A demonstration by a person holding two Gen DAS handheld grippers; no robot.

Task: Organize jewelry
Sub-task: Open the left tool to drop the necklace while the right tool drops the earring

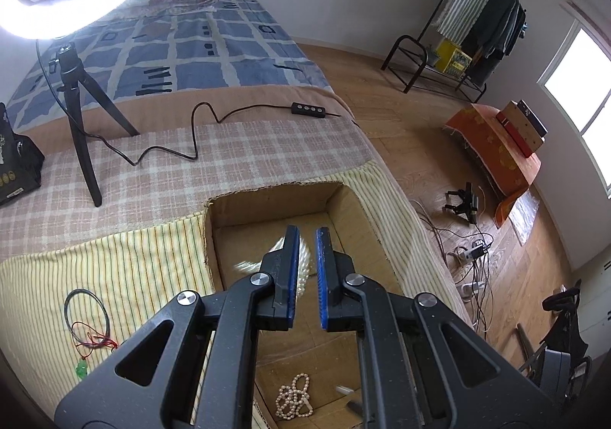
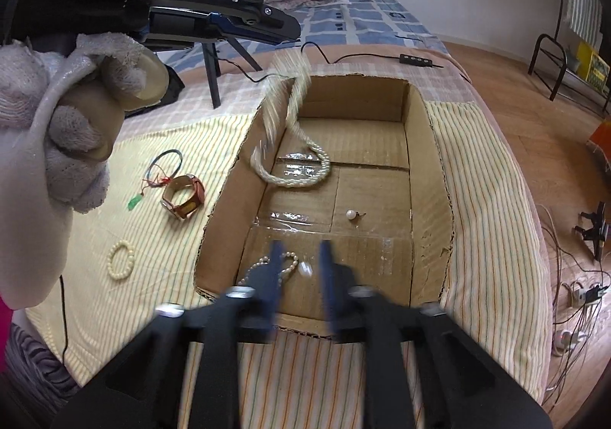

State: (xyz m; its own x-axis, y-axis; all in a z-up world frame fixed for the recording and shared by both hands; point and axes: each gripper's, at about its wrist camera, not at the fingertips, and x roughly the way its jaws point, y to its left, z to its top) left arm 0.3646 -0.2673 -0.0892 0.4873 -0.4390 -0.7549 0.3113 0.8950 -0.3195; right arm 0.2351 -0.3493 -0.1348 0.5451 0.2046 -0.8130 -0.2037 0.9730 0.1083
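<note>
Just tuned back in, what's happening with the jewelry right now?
The left claw hangs above the cardboard box with a long pearl necklace falling, blurred, from below its tip into the box; whether it still grips the strand is unclear. A smaller pearl strand and a loose pearl piece already lie inside. The right claw is open over the box's near end. A watch, corded pendant and bead bracelet remain on the striped cloth.
</note>
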